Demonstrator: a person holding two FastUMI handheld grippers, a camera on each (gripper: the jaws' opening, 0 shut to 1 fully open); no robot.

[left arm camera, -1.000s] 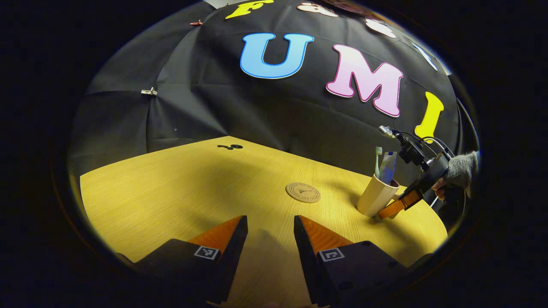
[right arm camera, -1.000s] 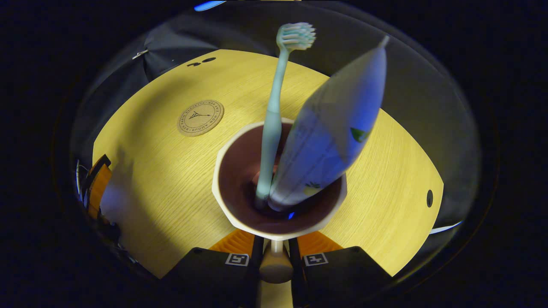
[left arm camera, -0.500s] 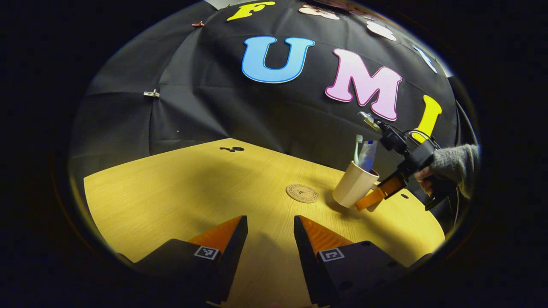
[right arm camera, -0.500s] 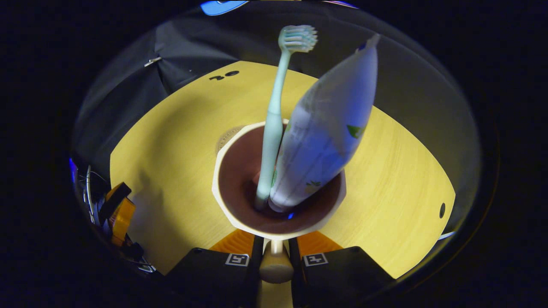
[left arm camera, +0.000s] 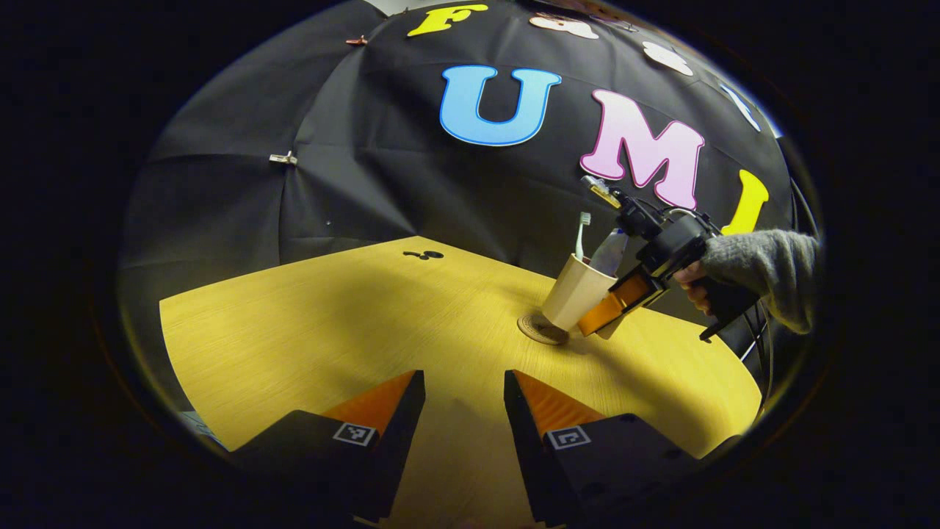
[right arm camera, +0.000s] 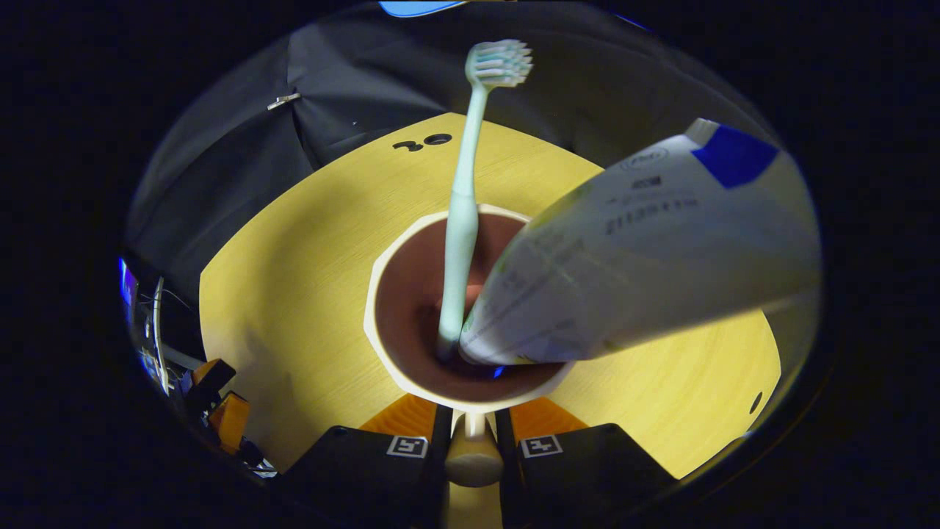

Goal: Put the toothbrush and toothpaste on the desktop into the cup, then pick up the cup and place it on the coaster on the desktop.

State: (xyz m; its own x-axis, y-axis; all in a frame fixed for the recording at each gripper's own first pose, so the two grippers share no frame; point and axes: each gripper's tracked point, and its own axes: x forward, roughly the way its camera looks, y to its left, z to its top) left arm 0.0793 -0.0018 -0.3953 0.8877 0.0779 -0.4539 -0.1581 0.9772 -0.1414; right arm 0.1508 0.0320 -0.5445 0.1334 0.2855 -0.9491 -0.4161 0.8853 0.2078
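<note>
**Cup held tilted over the coaster**

Left gripper view: the left hand-held gripper (left arm camera: pixel 464 411) has its fingers apart over the bare yellow counter (left arm camera: pixel 330 323). Farther off, a beige cup (left arm camera: pixel 574 292) leans above the round coaster (left arm camera: pixel 534 328), partly covering it; whether they touch is unclear. The right hand-held gripper (left arm camera: pixel 613 308) holds it, a grey sleeve (left arm camera: pixel 764 264) behind.

Right gripper view: this gripper's fingers are clamped on the cup's handle (right arm camera: pixel 474 455). Inside the cup stand a pale green toothbrush (right arm camera: pixel 463 213) and a white toothpaste (right arm camera: pixel 646 250) tube leaning right.
</note>
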